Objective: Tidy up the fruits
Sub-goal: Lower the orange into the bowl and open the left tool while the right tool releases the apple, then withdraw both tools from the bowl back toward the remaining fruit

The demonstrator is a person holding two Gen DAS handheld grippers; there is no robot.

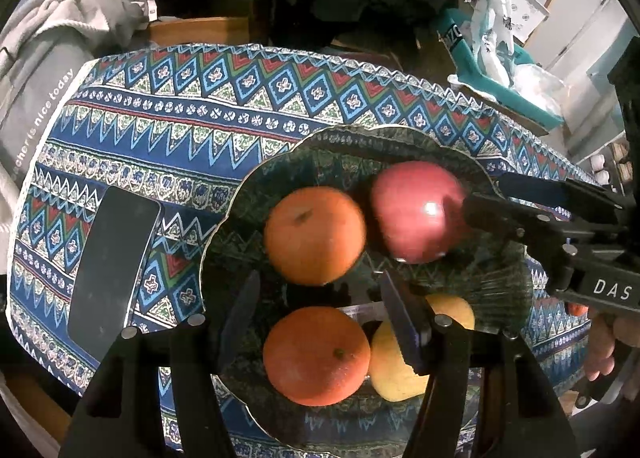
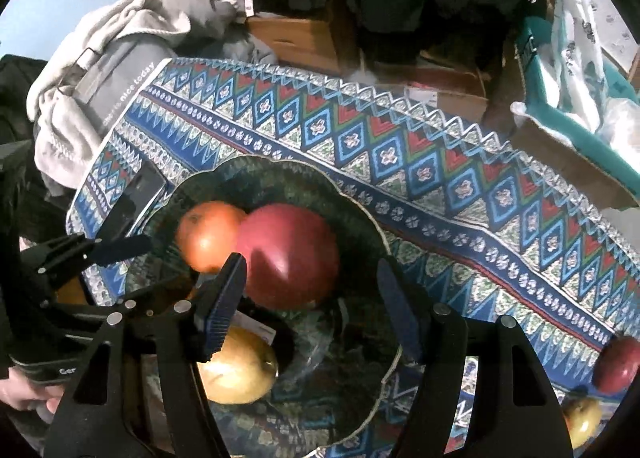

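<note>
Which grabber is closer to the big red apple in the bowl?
Right. The right gripper hangs open just over the red apple, its fingers either side. The left gripper hovers above the oranges, farther off.

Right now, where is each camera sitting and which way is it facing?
Left wrist: rides the left claw, looking down over the glass plate with two oranges, red apple and yellow fruit; the right claw and a hand enter from the right.
Right wrist: rides the right claw, angled down at the plate and apple; the left claw shows at left.
Shared: plate, apple, patterned tablecloth, phone.
</note>
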